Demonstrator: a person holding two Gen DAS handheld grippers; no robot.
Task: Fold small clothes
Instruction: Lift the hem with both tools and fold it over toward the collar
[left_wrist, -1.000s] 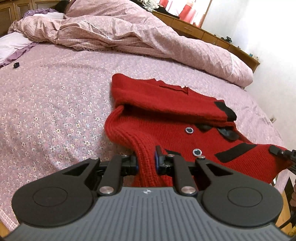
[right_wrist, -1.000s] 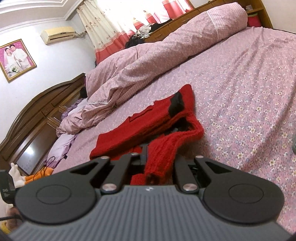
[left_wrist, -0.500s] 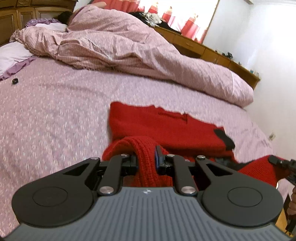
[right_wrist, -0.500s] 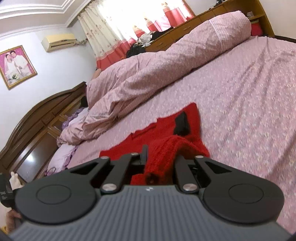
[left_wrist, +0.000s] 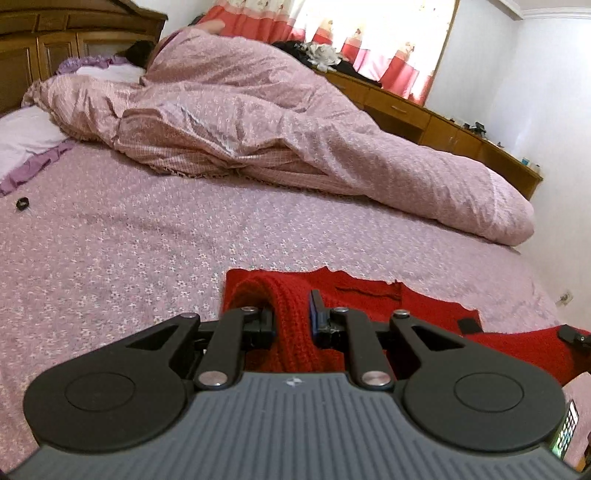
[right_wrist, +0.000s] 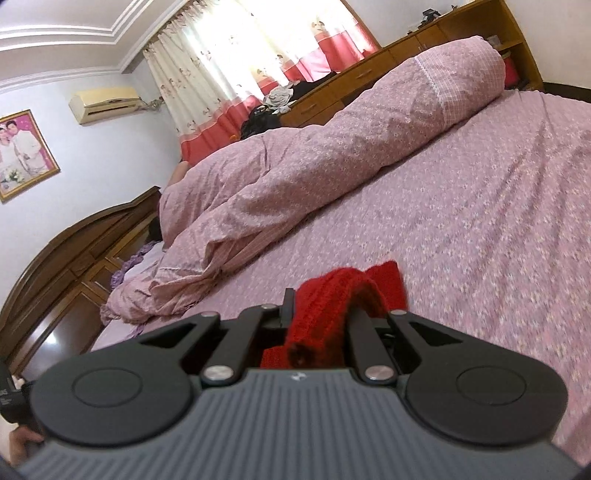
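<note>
Left jaws: my left gripper (left_wrist: 293, 314) is clamped on a bunched fold of the red sweater (left_wrist: 369, 291).
Right jaws: my right gripper (right_wrist: 317, 317) pinches another knit edge of it, pads hidden under the wool.
Sweater: lifted at both held edges; the far half lies flat on the bed (left_wrist: 147, 240), near its foot.
Progress: I judge the fold as mid-way: the near hem is raised over the flat part but not laid down. Release and smoothing remain; whether further folds follow I cannot tell.
Surface: soft floral sheet, so the knit may drag.
Room: rolled quilt (left_wrist: 295, 122) well beyond, wooden headboard (right_wrist: 74, 251), curtains (right_wrist: 229, 48), low cabinets (left_wrist: 461, 129).
</note>
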